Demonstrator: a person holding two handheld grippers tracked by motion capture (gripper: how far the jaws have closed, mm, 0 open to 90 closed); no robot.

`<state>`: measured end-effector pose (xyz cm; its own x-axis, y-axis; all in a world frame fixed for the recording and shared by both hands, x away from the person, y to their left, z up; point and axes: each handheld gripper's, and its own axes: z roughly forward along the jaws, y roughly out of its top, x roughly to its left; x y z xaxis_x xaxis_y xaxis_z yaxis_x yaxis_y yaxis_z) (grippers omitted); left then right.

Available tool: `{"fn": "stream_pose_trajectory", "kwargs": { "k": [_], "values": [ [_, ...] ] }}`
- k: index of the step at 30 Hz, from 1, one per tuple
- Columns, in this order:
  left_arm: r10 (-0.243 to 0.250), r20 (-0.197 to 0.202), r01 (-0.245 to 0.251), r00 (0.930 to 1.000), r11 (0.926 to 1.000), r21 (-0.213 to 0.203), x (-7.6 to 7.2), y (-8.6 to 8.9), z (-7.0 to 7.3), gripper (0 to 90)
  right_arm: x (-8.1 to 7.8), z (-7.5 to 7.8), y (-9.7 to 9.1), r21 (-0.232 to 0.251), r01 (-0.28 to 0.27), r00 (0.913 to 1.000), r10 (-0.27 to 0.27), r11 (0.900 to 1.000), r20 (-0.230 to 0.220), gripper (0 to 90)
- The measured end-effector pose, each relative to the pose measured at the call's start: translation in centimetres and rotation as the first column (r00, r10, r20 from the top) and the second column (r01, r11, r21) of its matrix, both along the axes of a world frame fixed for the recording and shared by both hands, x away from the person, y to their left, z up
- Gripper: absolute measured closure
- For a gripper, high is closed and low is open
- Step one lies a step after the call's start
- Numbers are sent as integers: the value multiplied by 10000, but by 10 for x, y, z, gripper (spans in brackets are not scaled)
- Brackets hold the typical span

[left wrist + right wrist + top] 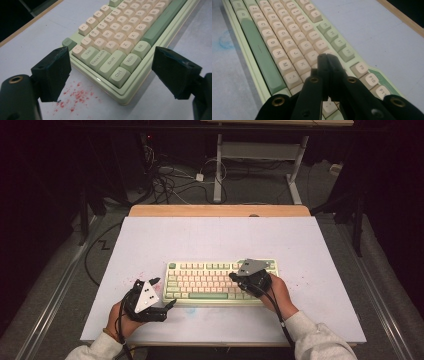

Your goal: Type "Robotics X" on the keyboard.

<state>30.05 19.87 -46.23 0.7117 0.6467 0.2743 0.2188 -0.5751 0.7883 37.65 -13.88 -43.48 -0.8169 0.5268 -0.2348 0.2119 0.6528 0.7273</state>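
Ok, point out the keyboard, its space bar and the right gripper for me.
keyboard [200,281]: high view, middle of the key field.
space bar [259,61]: right gripper view, middle of the long green key.
right gripper [327,58]: right gripper view, tips of the shut jaws.

Keyboard — pale green, cream keys

The right gripper hides the keyboard's keys beneath its closed jaws.

Overhead light brightly covers the pale lavender table top, surroundings fall dark, and the near black jaws blur softly.
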Motion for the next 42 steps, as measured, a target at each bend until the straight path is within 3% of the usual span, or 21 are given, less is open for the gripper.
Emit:
{"fn": "stream_pose_trajectory", "kwargs": {
  "k": [10,17,21,23,31,42],
  "values": [
    [-71,-28,71,10000,10000,40,0,-1,0,153,7,-6,18,-454,-190,9998,185,9988,-124,900],
    [-34,-14,34,10000,10000,18,1,1,0,153,13,-11,22,-718,76,9996,-95,9974,-264,900],
    [-54,-31,54,10000,9999,95,1,1,0,153,16,-15,25,-1050,19,9987,-72,9945,-496,900],
    [-63,-28,63,10000,9999,118,1,0,0,153,15,-13,25,-1231,90,9991,-141,9924,-408,900],
    [-15,-12,16,10000,9996,279,1,0,-1,153,7,-1,15,-157,132,9998,-134,9998,-118,900],
    [70,-49,-68,10000,9996,278,2,0,-2,153,-7,10,0,852,122,9994,-148,9963,298,900]
  ]
}}
